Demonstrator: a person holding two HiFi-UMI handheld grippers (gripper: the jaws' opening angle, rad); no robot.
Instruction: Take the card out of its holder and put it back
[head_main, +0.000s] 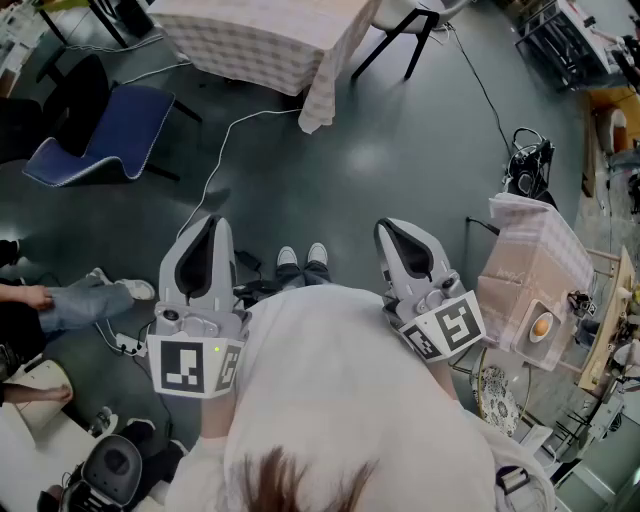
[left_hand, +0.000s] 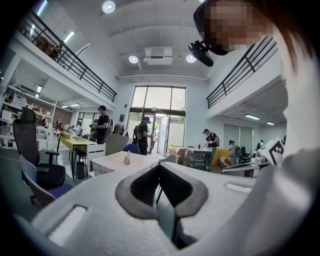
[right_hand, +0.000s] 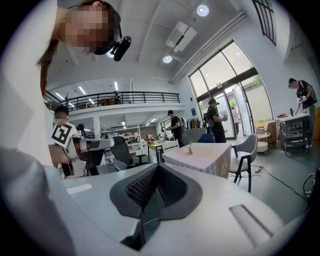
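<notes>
I hold both grippers level at chest height, side by side and pointing into the room. In the head view the left gripper (head_main: 207, 222) and the right gripper (head_main: 392, 228) show their tips closed over the floor. In both gripper views the dark pads meet at the tip, on the left gripper (left_hand: 160, 164) and on the right gripper (right_hand: 158, 166), with nothing between them. Far ahead stands a cloth-covered table (head_main: 262, 45). A small upright card holder (left_hand: 127, 158) stands on it, also seen from the right gripper (right_hand: 190, 149). No card shows clearly at this distance.
A blue chair (head_main: 100, 140) stands at the left and a white cable (head_main: 225, 150) runs across the floor. A second cloth-covered table (head_main: 540, 265) with a small dish is at the right. Several people stand further back in the hall (left_hand: 142, 135).
</notes>
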